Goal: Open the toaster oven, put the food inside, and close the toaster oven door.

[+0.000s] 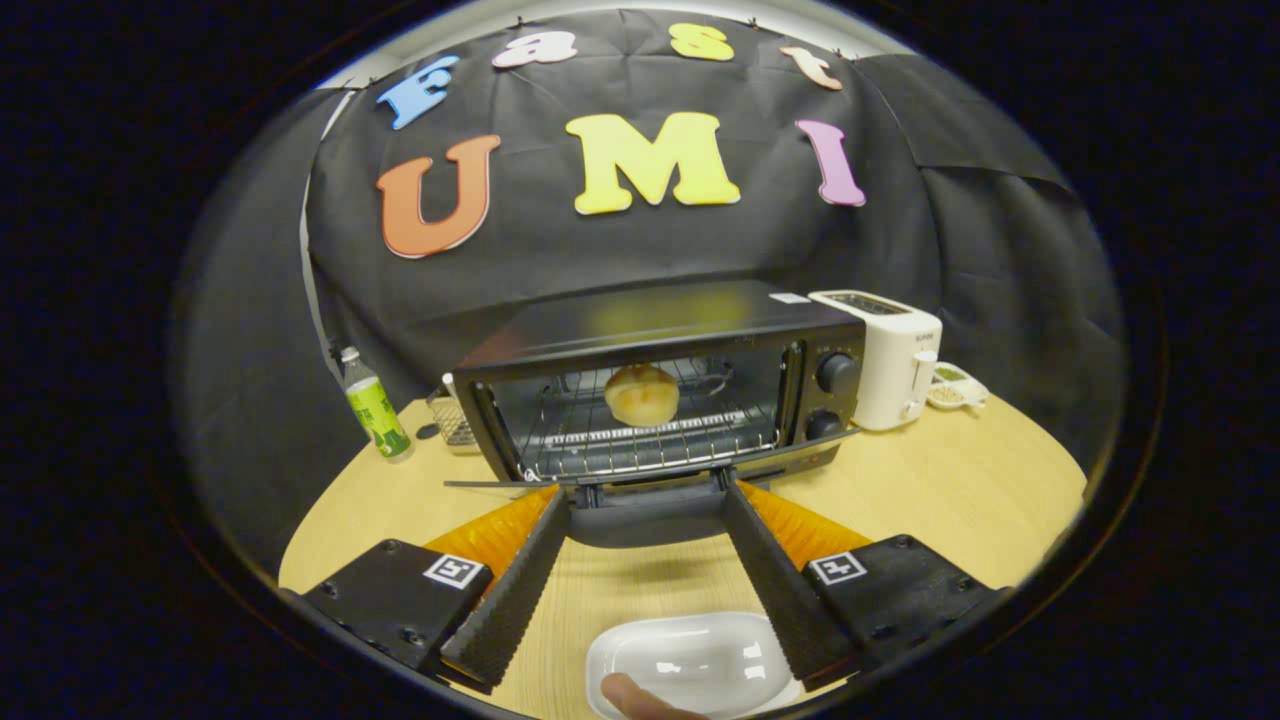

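**Bun on the rack, oven door down**

The toaster oven (660, 400) stands on the wooden table (960, 490) with its door (640, 487) folded down flat. A round bun (642, 394) sits on the wire rack (650, 440) inside. The gripper (645, 495) is spread wide, its fingertips (553, 510) reaching the door's front edge, nothing between them. A white dish (690, 662) lies between the fingers near their base, a fingertip of a person (630, 697) on its rim. A white toaster (890, 355) stands just right of the oven, a green-labelled bottle (375, 405) to its left.
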Tool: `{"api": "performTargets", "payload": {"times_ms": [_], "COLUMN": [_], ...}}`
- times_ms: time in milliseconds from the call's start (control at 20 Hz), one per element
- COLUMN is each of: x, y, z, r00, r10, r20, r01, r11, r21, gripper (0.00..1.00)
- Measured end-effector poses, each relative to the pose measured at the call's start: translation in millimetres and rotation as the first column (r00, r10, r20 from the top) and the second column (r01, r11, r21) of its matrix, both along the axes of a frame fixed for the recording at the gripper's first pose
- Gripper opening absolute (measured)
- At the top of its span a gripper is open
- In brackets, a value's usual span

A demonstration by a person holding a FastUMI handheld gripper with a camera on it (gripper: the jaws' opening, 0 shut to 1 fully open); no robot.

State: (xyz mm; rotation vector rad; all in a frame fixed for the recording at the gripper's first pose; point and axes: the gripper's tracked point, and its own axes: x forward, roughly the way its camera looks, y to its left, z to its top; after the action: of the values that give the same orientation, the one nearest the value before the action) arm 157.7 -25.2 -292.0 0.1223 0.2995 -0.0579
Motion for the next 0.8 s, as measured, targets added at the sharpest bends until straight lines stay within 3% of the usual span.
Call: {"api": "performTargets", "payload": {"times_ms": [150, 350, 600, 800], "x": [20.4, 27.0, 11.9, -12.9], "y": [0.2, -14.5, -22.2, -20.5], "z": [17.5, 16.7, 26.8, 65.2], "r00": [0.992, 0.991, 0.994, 0.987], "r10": [0.051, 0.05, 0.043, 0.062], "r20": [0.117, 0.122, 0.105, 0.149], "r01": [-0.048, -0.042, -0.034, -0.044], "r11": [0.998, 0.997, 0.996, 0.991], "r21": [-0.028, -0.066, -0.086, -0.124], "gripper": [1.0, 1.0, 1.0, 1.0]}}
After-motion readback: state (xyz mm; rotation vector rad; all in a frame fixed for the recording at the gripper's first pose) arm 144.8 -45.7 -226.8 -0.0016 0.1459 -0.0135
